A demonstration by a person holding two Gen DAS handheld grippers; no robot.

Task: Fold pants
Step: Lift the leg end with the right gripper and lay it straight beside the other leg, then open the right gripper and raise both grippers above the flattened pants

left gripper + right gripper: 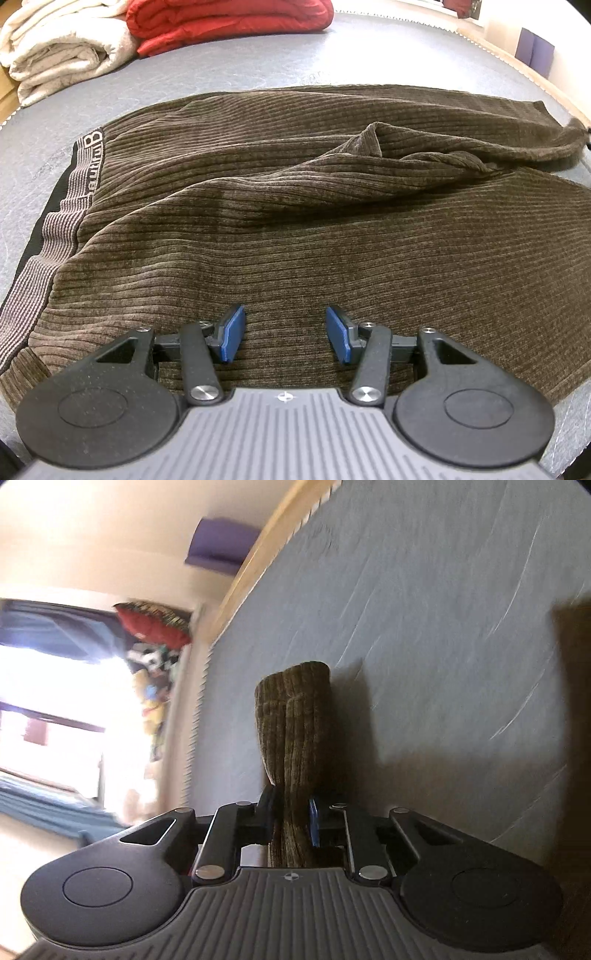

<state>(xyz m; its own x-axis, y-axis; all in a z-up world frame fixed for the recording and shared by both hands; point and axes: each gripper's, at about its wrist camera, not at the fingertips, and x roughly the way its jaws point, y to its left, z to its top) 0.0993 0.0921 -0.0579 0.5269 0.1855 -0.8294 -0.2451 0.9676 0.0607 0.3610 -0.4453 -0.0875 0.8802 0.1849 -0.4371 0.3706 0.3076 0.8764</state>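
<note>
While the left gripper (285,334) hovers spread over the pants (295,206), the tilted right gripper (293,818) pinches their fabric.

The left wrist view looks low and close across the brown pants (295,206) on the bed (229,70), while the right wrist view, rolled sideways, sits just behind a bunched piece of them (295,731).

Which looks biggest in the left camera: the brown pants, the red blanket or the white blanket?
1. brown pants, though nearest the camera
2. and 3. red blanket and white blanket: look alike, both cut off
</note>
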